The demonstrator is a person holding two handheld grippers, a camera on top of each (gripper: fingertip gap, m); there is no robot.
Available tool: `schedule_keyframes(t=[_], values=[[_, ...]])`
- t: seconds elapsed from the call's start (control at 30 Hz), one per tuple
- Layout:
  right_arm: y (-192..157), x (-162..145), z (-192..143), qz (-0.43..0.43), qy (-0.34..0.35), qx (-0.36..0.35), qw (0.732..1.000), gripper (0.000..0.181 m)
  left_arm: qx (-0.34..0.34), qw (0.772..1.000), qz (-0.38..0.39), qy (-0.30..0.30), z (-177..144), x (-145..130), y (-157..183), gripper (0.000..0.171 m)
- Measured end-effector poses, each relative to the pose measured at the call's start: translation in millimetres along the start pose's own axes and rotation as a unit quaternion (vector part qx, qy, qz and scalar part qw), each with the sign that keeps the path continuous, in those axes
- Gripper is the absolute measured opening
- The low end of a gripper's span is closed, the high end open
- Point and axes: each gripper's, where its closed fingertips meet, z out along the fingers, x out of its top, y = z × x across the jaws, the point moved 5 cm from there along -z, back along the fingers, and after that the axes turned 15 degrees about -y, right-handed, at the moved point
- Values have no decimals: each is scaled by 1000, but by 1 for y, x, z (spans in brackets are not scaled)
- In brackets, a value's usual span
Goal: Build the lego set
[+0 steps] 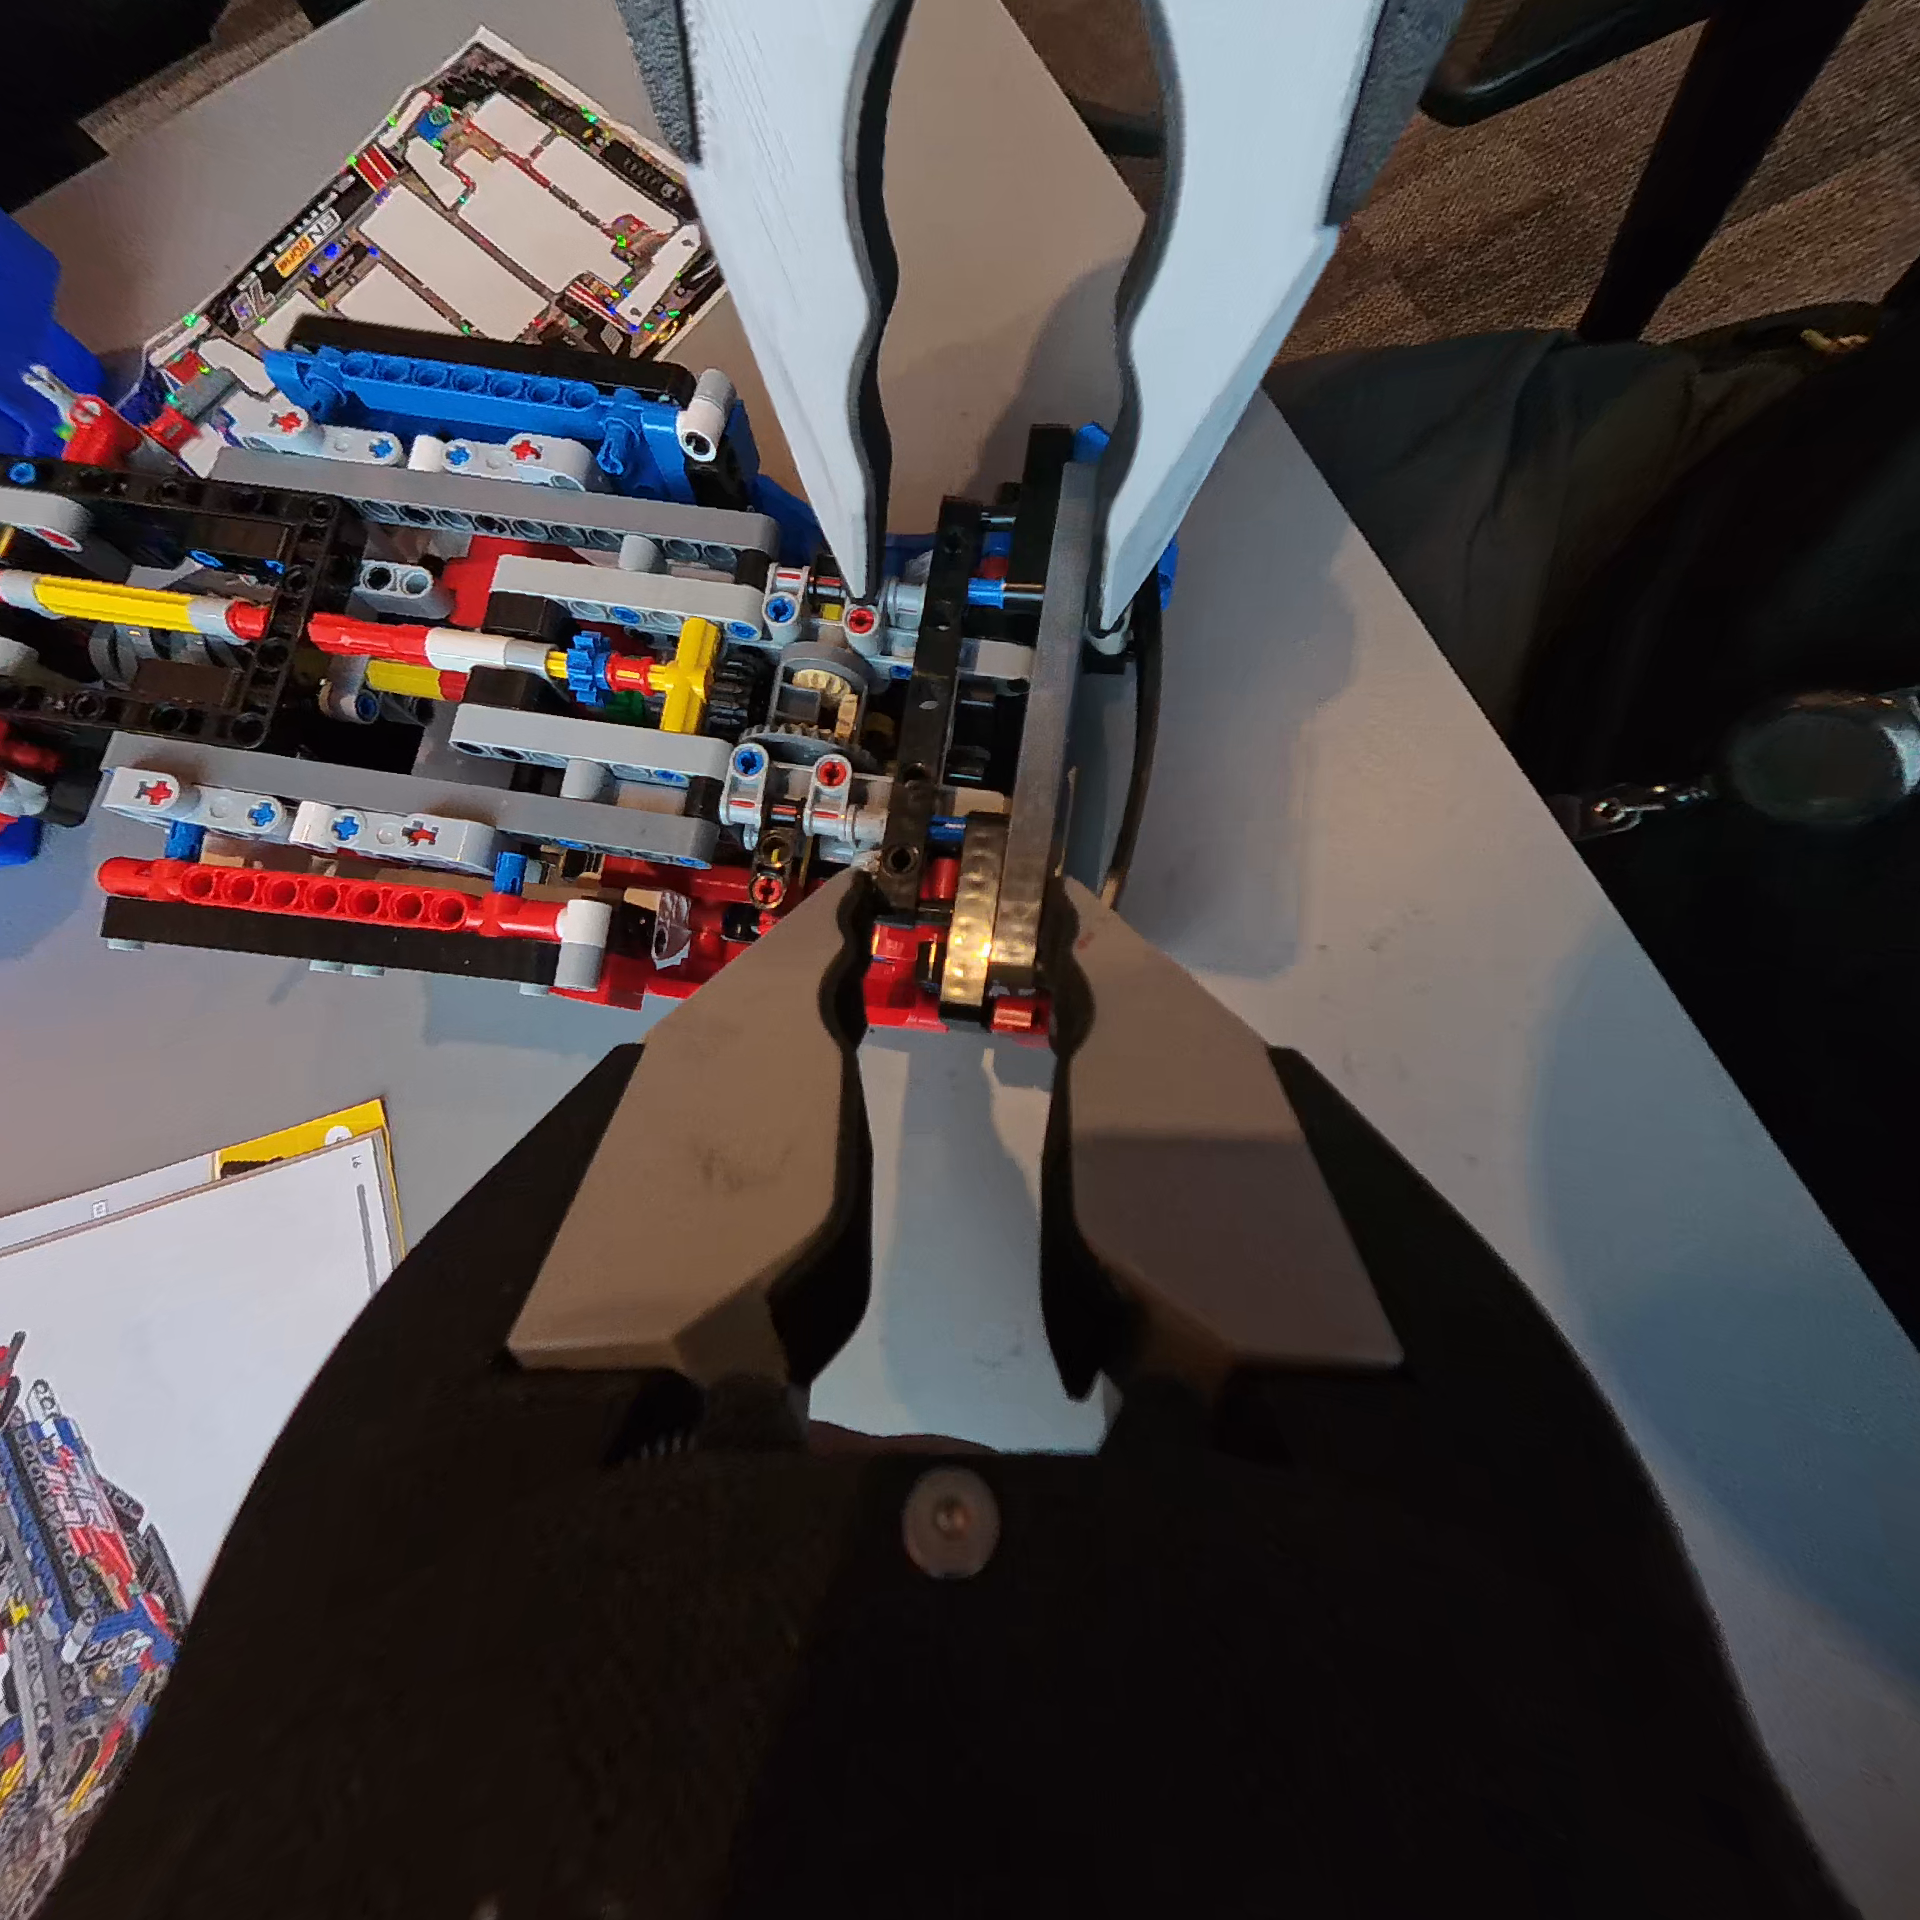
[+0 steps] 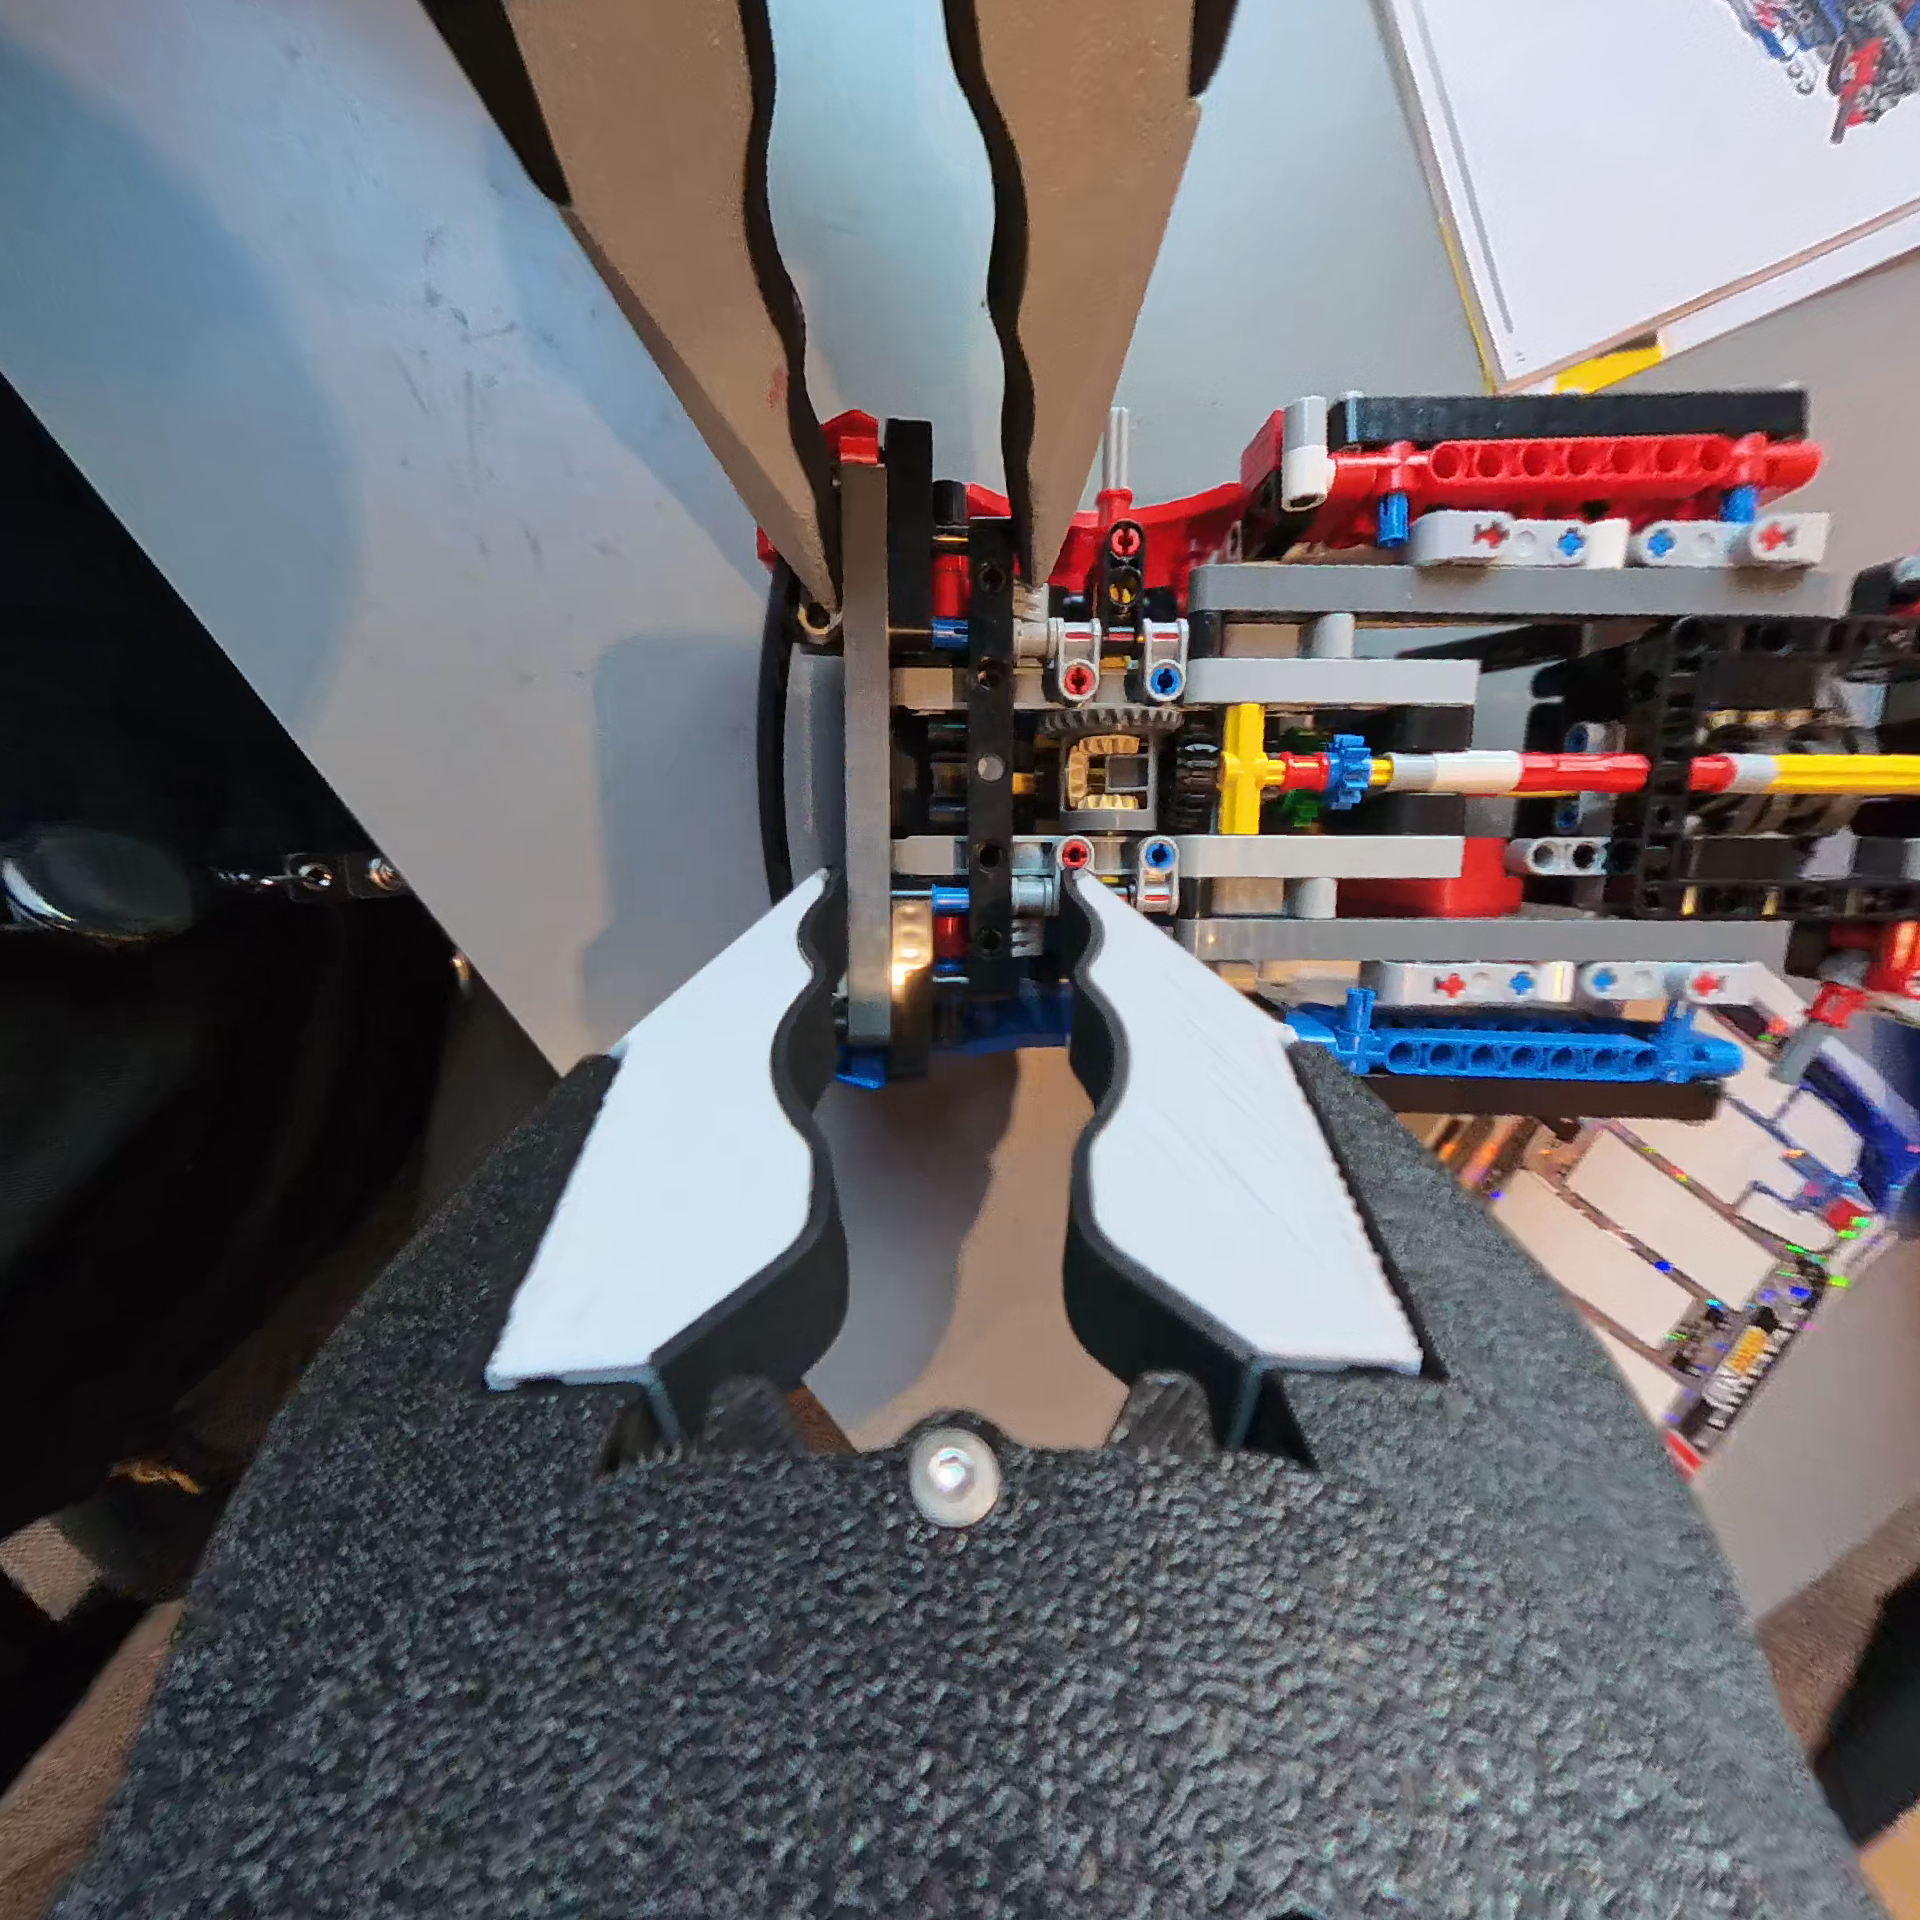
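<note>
The left gripper [image 1: 951, 935], its dark fingers rising from the bottom of the left wrist view, is closed partway around the red-side corner of the lego model's [image 1: 499, 665] end, where a grey beam [image 1: 1039, 727] lies against a black beam [image 1: 930, 675]. The right gripper [image 2: 951, 914], with white fingers at the centre of its own view, clasps the same two beams at the blue-side corner. Squeezing from opposite ends probably serves to press the grey beam onto its pins evenly. The model lies on the grey worktop [image 1: 1299, 831], stretching to the left of the frame, close to the edge. An instruction booklet [image 1: 187, 1299] sits lower left, a sticker sheet [image 1: 468, 208] upper left
</note>
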Motion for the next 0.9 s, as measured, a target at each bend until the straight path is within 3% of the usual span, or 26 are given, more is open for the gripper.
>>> schedule_keyframes(t=[0.9], values=[[-2, 1, 9, -34, -13, -3, 999, 33, 22, 1000, 7, -8, 1, 2, 1, 30]])
